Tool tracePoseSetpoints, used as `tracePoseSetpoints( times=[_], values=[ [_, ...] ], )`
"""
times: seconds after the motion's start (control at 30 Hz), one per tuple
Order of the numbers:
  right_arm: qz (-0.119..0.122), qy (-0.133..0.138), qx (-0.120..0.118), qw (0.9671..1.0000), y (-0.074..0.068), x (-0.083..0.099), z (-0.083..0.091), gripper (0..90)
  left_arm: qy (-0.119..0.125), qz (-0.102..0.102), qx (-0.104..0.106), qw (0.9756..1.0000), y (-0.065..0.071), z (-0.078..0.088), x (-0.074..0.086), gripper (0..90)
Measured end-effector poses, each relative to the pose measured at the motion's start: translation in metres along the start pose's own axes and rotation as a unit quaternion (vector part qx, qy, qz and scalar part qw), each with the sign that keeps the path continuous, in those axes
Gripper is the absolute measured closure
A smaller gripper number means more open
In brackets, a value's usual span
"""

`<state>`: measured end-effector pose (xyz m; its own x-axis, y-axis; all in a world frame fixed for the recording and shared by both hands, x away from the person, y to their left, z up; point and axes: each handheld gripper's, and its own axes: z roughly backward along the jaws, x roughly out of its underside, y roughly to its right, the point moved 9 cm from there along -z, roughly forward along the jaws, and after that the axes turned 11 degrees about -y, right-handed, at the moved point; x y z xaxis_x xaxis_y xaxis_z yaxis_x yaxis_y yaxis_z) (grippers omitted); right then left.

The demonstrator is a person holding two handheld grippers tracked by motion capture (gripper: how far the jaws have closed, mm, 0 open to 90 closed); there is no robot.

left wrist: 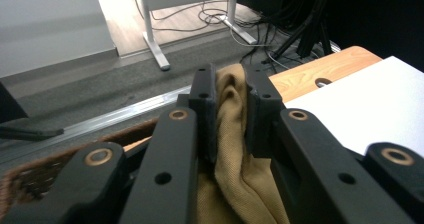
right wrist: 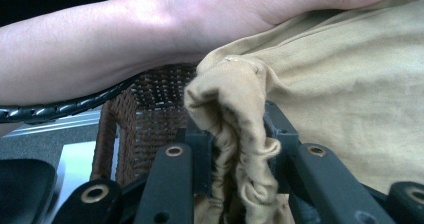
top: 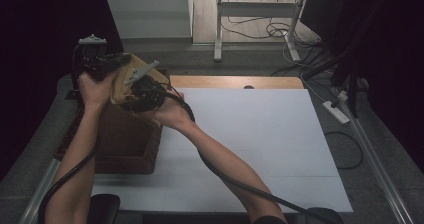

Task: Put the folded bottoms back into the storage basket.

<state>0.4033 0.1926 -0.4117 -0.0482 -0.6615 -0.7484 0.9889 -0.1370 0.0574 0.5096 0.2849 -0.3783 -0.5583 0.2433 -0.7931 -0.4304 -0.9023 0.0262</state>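
Note:
A tan cloth hangs bunched between both grippers, held above a brown wicker basket at the table's left. My left gripper is shut on the tan cloth, a fold pinched between its black jaws. Close beside it, my right gripper is shut on another bunched fold of the cloth. In the right gripper view the person's left forearm crosses the top, with the basket's woven wall below it.
A white sheet covers most of the table, with a wooden strip along its far edge. Cables, a power strip and a white desk frame lie on the floor beyond. A black pad sits near the front left.

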Motion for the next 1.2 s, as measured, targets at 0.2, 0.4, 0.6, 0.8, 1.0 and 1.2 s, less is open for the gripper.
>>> tracePoseSetpoints(
  times=[0.2, 0.4, 0.6, 0.8, 1.0, 1.2],
  values=[
    [0.005, 0.006, -0.004, 1.0, -0.005, -0.012, -0.01, 71.3, 0.001, 0.006, -0.012, 0.9999, -0.013, 0.01, 0.004, 77.8],
    [0.005, 0.005, -0.005, 1.0, -0.009, -0.019, -0.022, 71.2, -0.011, 0.011, -0.021, 0.9996, -0.024, 0.012, 0.013, 77.8],
    [-0.005, -0.003, -0.007, 1.0, -0.011, -0.013, -0.038, 71.1, -0.034, 0.019, -0.022, 0.999, -0.031, -0.002, 0.03, 77.7],
    [-0.016, -0.016, -0.009, 0.9997, -0.009, 0.003, -0.055, 71.0, -0.058, 0.024, -0.017, 0.9979, -0.034, -0.022, 0.049, 77.7],
    [-0.023, -0.028, -0.008, 0.9993, -0.01, 0.02, -0.073, 71.0, -0.086, 0.022, -0.012, 0.996, -0.035, -0.04, 0.067, 77.5],
    [-0.035, -0.04, -0.008, 0.9985, -0.012, 0.034, -0.087, 70.9, -0.106, 0.022, -0.002, 0.9941, -0.033, -0.055, 0.081, 77.3]
  ],
)
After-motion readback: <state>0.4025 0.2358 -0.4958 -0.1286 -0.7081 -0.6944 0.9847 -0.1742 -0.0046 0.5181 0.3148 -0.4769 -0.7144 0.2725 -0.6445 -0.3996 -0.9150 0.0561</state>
